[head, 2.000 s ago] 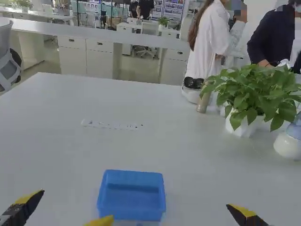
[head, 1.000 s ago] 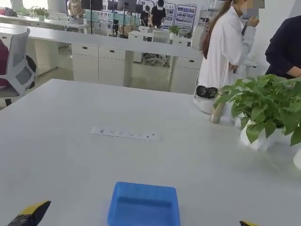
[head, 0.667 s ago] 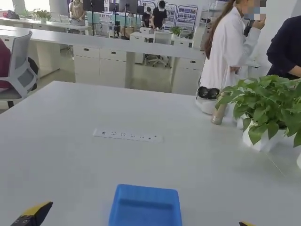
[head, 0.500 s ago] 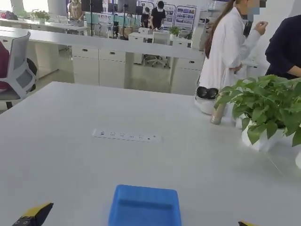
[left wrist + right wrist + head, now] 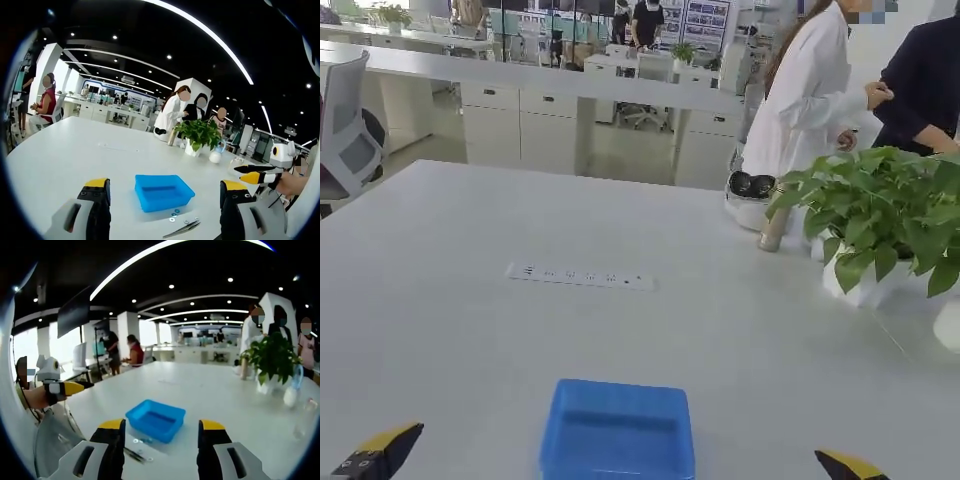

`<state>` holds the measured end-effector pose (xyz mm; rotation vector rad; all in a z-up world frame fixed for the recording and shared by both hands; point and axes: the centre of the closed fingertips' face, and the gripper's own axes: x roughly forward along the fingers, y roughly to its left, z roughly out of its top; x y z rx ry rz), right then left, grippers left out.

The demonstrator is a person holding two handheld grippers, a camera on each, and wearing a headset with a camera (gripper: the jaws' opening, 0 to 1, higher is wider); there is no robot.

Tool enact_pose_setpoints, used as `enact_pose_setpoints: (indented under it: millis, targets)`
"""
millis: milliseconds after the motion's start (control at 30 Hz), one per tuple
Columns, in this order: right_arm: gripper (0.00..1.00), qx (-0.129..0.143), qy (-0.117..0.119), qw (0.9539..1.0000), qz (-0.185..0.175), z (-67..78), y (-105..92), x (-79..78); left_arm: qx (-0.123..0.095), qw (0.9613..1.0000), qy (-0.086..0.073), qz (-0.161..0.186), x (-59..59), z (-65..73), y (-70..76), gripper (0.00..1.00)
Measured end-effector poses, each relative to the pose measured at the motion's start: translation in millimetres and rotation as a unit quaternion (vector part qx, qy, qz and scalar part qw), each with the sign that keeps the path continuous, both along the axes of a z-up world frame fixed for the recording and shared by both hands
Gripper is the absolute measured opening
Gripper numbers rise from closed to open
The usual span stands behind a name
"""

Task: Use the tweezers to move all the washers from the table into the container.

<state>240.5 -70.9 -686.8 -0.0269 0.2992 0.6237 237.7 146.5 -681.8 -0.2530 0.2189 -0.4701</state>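
A blue container (image 5: 616,430) stands near the table's front edge, and it looks empty (image 5: 163,191). In front of it lie a few small washers (image 5: 175,216) and the metal tweezers (image 5: 182,228); both also appear in the right gripper view as washers (image 5: 142,441) and tweezers (image 5: 134,454). My left gripper (image 5: 165,184) is open, above and short of them, holding nothing. My right gripper (image 5: 161,424) is also open and holds nothing. In the head view one yellow fingertip (image 5: 390,438) shows at the bottom left and another fingertip (image 5: 850,466) at the bottom right.
A power strip (image 5: 582,277) lies mid-table. At the far right stand a potted plant (image 5: 880,215), a slim bottle (image 5: 775,228) and a white headset holder (image 5: 750,195). People stand beyond the table's far right edge.
The head camera tilted up, so the container sits lower in the picture. A yellow fingertip seen by its front left corner two seconds ago has left the frame. The person in white lowered a hand.
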Motion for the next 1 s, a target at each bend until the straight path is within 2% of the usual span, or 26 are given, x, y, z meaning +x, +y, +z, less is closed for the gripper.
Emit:
enact_pose_setpoints:
  millis: [233, 333, 400, 467, 600, 700, 767, 800, 833, 867, 900, 933, 1000]
  targets:
    - [0.56, -0.001, 0.001, 1.0000, 0.001, -1.1, 1.1, 4.7, 0.005, 0.9999, 0.006, -0.007, 3.6, -2.9, -1.9, 0.91]
    - [0.56, -0.003, 0.002, 1.0000, 0.002, -2.7, 2.1, 6.0, 0.022, 0.9992, 0.020, -0.028, 0.9, -10.4, -5.9, 0.86]
    - [0.56, -0.005, 0.004, 1.0000, 0.002, -5.0, 3.3, 6.4, 0.033, 0.9970, 0.049, -0.051, -4.0, -21.0, -9.5, 0.79]
    - [0.56, -0.014, 0.007, 0.9999, 0.003, -9.0, 3.4, 6.5, 0.048, 0.9948, 0.060, -0.066, -6.0, -28.1, -11.4, 0.73]
    - [0.56, -0.015, 0.011, 0.9998, 0.005, -12.2, 4.0, 6.2, 0.074, 0.9875, 0.088, -0.108, -8.8, -41.6, -19.5, 0.62]
    - [0.56, -0.019, 0.014, 0.9997, 0.007, -15.3, 4.8, 5.9, 0.089, 0.9862, 0.084, -0.111, -2.7, -46.7, -20.6, 0.55]
    - [0.56, -0.025, 0.016, 0.9995, 0.008, -17.7, 4.3, 5.9, 0.102, 0.9789, 0.095, -0.150, -7.9, -55.4, -28.3, 0.52]
    - [0.56, -0.028, 0.016, 0.9994, 0.008, -18.8, 3.6, 5.9, 0.112, 0.9760, 0.104, -0.156, -8.2, -61.5, -29.0, 0.50]
    - [0.56, -0.029, 0.016, 0.9994, 0.008, -19.2, 3.2, 5.9, 0.115, 0.9749, 0.105, -0.159, -7.6, -64.0, -30.6, 0.49]
    - [0.56, -0.030, 0.016, 0.9994, 0.008, -19.5, 2.9, 5.8, 0.119, 0.9697, 0.113, -0.181, -9.9, -70.9, -33.8, 0.47]
    - [0.56, -0.029, 0.017, 0.9994, 0.007, -20.3, 2.7, 5.4, 0.122, 0.9670, 0.118, -0.190, -10.2, -75.2, -35.0, 0.46]
    - [0.56, -0.029, 0.019, 0.9994, 0.007, -21.1, 2.5, 5.1, 0.134, 0.9626, 0.122, -0.201, -10.4, -80.3, -36.6, 0.44]
    - [0.56, -0.032, 0.022, 0.9992, 0.008, -23.9, 2.4, 3.9, 0.152, 0.9575, 0.121, -0.213, -8.7, -85.5, -38.3, 0.37]
